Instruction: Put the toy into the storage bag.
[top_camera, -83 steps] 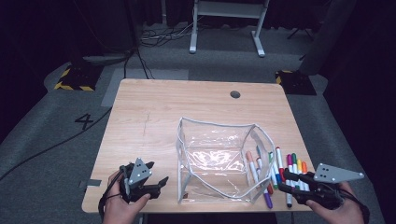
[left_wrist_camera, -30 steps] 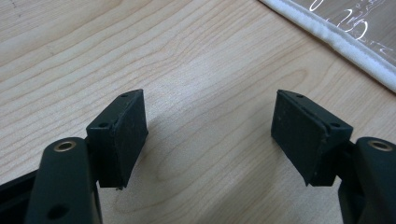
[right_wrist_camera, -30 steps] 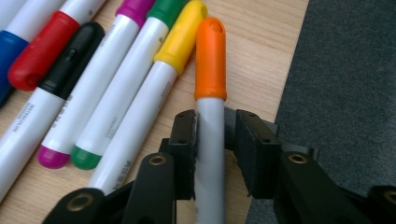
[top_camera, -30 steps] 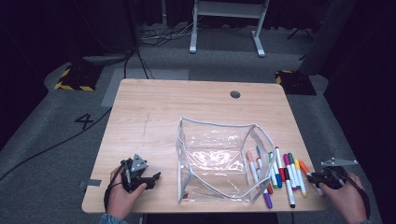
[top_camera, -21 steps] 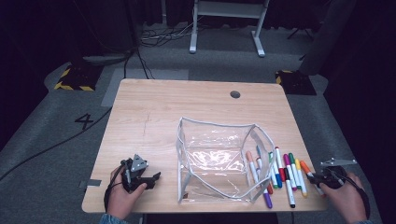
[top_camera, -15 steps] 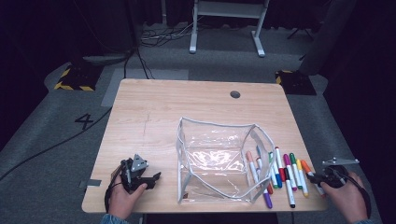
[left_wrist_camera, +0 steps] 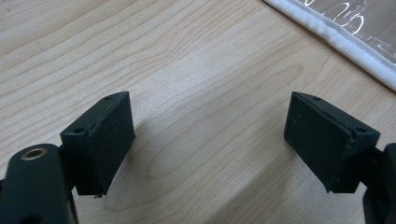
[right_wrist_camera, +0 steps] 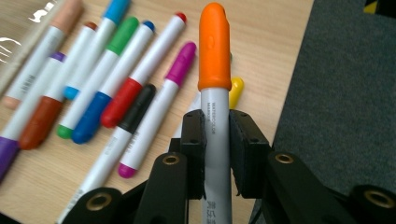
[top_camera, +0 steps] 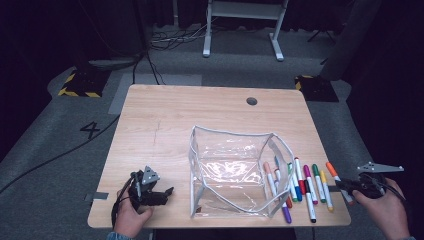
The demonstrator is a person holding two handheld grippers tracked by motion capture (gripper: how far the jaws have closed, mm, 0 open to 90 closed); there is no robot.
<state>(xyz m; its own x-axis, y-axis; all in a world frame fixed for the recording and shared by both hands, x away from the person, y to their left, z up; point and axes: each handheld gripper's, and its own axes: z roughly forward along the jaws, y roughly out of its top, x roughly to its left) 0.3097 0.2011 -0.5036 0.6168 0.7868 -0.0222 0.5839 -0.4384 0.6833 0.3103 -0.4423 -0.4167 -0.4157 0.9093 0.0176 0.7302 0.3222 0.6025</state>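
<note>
The right hand-held gripper has its jaws closed on the white barrel of an orange-capped marker, the pads pressing it from both sides after having just been closing. In the high view this right hand-held gripper sits at the near right corner of the desk, with the orange-capped marker at the right end of the row of markers, just right of the yellow one (its cap points toward the far side).

The other markers lie side by side on the desk just right of the clear pouch, which stands open near the middle of the near half.

The left hand-held gripper rests near the near left corner, well apart from the pouch. In the left gripper view, the left hand-held gripper has its jaws standing wide apart after having just been opening, with bare wood between them and the pouch's white edge beyond.
</note>
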